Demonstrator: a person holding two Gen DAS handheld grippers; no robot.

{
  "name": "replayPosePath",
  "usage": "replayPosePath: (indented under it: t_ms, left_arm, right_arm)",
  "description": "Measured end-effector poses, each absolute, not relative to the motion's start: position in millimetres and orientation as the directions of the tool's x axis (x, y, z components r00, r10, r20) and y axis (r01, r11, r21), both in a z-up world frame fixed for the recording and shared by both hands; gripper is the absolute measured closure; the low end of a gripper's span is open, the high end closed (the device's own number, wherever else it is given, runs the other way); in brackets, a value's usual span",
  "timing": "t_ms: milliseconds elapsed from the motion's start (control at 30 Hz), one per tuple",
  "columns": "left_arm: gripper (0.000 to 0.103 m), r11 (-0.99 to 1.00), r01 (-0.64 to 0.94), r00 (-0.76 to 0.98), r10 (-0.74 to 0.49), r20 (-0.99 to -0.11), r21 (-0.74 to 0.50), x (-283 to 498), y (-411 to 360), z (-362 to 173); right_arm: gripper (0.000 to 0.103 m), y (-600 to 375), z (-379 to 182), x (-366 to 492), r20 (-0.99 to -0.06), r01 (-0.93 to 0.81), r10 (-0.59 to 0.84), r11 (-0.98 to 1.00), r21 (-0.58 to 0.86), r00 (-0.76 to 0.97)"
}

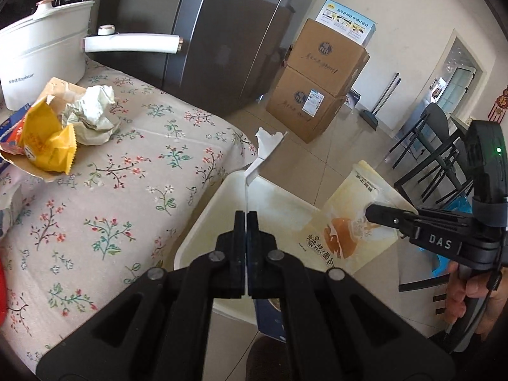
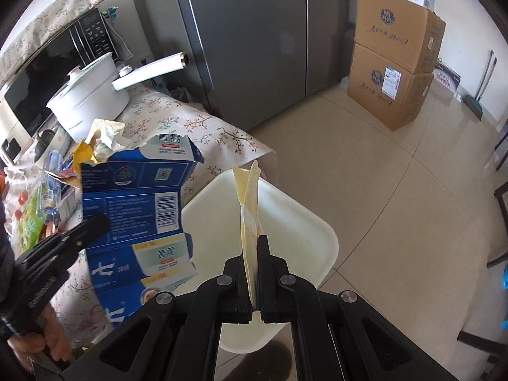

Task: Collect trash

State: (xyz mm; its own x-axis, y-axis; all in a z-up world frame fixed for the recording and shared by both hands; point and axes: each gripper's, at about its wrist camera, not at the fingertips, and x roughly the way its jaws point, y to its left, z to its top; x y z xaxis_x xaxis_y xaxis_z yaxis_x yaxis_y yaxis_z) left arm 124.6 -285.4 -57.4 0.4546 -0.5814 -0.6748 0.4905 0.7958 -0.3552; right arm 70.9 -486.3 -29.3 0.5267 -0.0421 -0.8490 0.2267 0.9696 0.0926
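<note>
Two pieces of trash are being held over the white bin (image 2: 320, 238): a flattened blue carton (image 2: 136, 219) is being pinched edge-on by the left gripper (image 1: 246, 222), and a yellow bread wrapper (image 1: 352, 222) is being clamped by the right gripper (image 2: 255, 254). Both are hanging lengthwise above the bin's mouth, so release is judged next. More trash (image 1: 63, 127) is lying on the table (image 1: 143, 174), far left.

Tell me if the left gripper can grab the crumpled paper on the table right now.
Probably not yet: the left gripper is shut on a flattened blue box over the white bin. The crumpled paper lies unobstructed.
</note>
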Motion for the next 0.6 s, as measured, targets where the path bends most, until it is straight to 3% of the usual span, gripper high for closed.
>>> replayPosePath:
  t_ms: [300,367,433,600]
  left_arm:
    - [0.102,0.815,0.481,0.429,-0.541,-0.723,-0.324,126,-295,-79]
    - [0.089,0.821,0.482,0.426,-0.524,-0.737,-0.305,125,-294,-78]
    - [0.059,0.83,0.477,0.43,-0.507,-0.747,-0.289,123,-289,-75]
    - [0.037,0.856,0.464,0.461,-0.453,-0.763,-0.228,114,-267,-65]
  right_arm:
    - [0.1,-490,-36,77,-0.865,0.243,-0.054,0.967,0.079,0.499]
    - [0.1,-490,-37,78,-0.866,0.244,-0.056,0.967,0.077,0.497]
    - [0.1,-489,-37,79,-0.868,0.246,-0.06,0.967,0.073,0.494]
    - [0.1,-485,-40,82,-0.873,0.243,-0.069,0.968,0.058,0.483]
